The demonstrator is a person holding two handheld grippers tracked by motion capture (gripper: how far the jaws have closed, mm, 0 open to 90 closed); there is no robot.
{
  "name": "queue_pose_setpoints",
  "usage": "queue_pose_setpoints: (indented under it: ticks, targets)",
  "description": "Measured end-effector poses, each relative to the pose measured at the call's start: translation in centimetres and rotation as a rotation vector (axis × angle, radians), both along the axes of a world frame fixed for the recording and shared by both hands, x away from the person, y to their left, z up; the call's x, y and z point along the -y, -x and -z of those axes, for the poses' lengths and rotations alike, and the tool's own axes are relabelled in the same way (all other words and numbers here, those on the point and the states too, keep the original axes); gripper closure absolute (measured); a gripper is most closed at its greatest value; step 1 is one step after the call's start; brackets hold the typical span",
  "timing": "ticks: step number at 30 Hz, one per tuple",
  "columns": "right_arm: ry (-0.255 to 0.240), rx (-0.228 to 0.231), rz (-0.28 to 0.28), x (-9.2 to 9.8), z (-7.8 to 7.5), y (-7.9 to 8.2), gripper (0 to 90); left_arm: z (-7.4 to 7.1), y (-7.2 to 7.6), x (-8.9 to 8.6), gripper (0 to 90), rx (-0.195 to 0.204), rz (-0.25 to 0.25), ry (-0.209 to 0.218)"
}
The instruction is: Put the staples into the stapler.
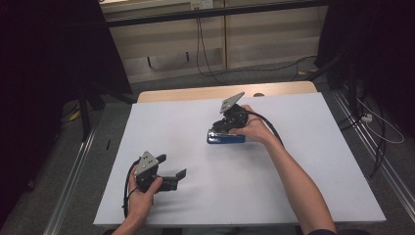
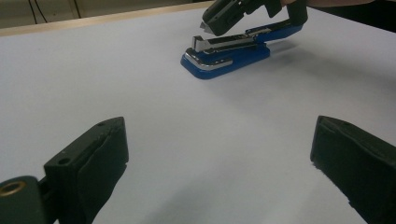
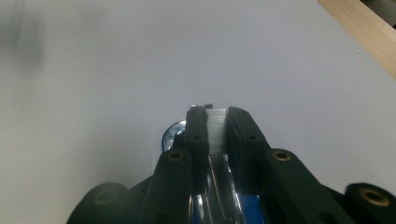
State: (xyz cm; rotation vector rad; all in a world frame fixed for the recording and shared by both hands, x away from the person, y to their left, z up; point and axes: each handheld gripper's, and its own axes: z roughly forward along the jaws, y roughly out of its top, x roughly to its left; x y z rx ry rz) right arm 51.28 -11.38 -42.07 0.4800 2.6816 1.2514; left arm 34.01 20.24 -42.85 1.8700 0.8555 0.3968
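A blue stapler [image 1: 226, 139] with a chrome magazine lies near the middle of the white table [image 1: 303, 186]. My right gripper [image 1: 218, 126] points down over its left end. In the right gripper view the right gripper [image 3: 217, 114] is shut on a strip of staples [image 3: 217, 133], held right above the stapler's metal channel [image 3: 219, 196]. My left gripper [image 1: 172, 165] rests low at the front left, well apart from the stapler. Its jaws stand wide open with nothing between them, as seen from the left gripper [image 2: 219, 140], which faces the stapler [image 2: 224, 56] and the right gripper's tip [image 2: 208, 23].
A strip of bare wood [image 1: 195, 93] runs along the table's far edge. Black cables [image 1: 205, 58] trail over the floor behind it, and dark stands flank the table at left [image 1: 85, 107] and right [image 1: 350, 83].
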Motion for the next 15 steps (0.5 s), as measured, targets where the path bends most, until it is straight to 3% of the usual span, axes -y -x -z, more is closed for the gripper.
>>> queue_pose_setpoints:
  ticks: [8,10,15]
  targets:
    - [0.005,-0.006,-0.031,0.06,0.09,-0.29,79.0,-0.01,0.01,-0.01,4.4,-0.001,0.001,0.001]
    - [0.025,0.022,-0.05,-0.02,-0.03,-0.35,79.0,-0.01,0.01,0.0,4.4,-0.002,0.002,0.003]
    - [0.044,0.034,-0.101,-0.42,-0.07,-0.37,79.0,-0.03,0.03,-0.03,4.4,0.0,0.001,0.005]
